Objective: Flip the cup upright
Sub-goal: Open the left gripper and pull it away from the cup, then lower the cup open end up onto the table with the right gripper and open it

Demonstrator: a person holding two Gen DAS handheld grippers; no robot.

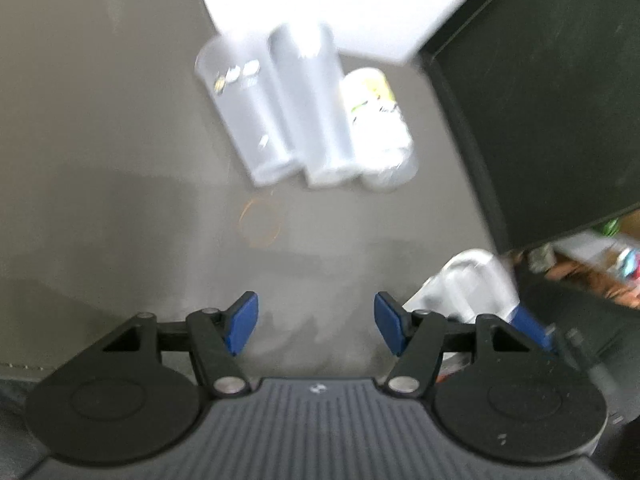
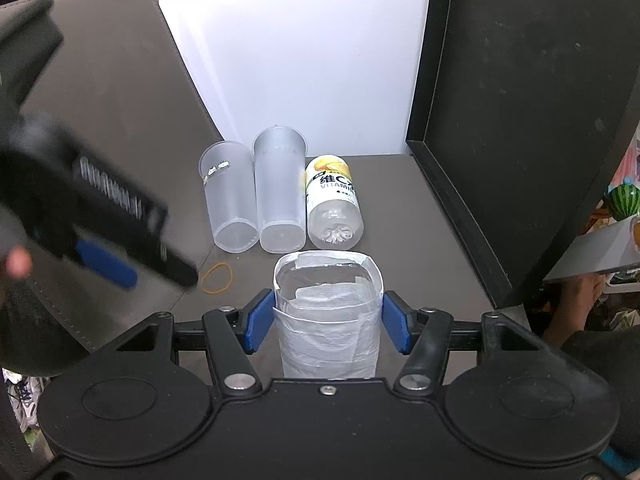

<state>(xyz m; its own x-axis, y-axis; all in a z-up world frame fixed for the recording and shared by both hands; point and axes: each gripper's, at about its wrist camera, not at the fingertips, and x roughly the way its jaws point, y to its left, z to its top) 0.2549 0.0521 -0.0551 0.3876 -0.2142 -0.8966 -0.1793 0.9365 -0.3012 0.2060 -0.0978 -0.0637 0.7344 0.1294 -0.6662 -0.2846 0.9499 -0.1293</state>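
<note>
Two grippers in play: your right gripper (image 2: 327, 316) has its blue pads (image 2: 259, 320) on either side of the white tape-wrapped plastic cup (image 2: 330, 320), left pad touching the wall, right pad just beside it, so the jaws are closed about as wide as the cup and look clamped on it. Cup's mouth faces away from the camera, towards the back of the grey table (image 2: 400, 208); whether it's lifted or resting, you can't tell. Your left gripper (image 1: 316, 322) hangs wide open with nothing between its blue pads (image 1: 242, 324), grey tabletop below; that view is motion-blurred. In the right wrist view the left gripper (image 2: 108, 264) shows blurred at the left edge. Beyond the cup, lying side by side and touching: a clear plastic cup with small stickers (image 2: 230, 196), a frosted clear plastic cup (image 2: 280, 188), and a clear plastic bottle with a yellow-white vitamin label (image 2: 332, 200), bases towards you. An orange rubber band (image 2: 217, 278) lies flat just left of the taped cup, near the lying cups. A black panel (image 2: 520, 120) stands at the right.
</note>
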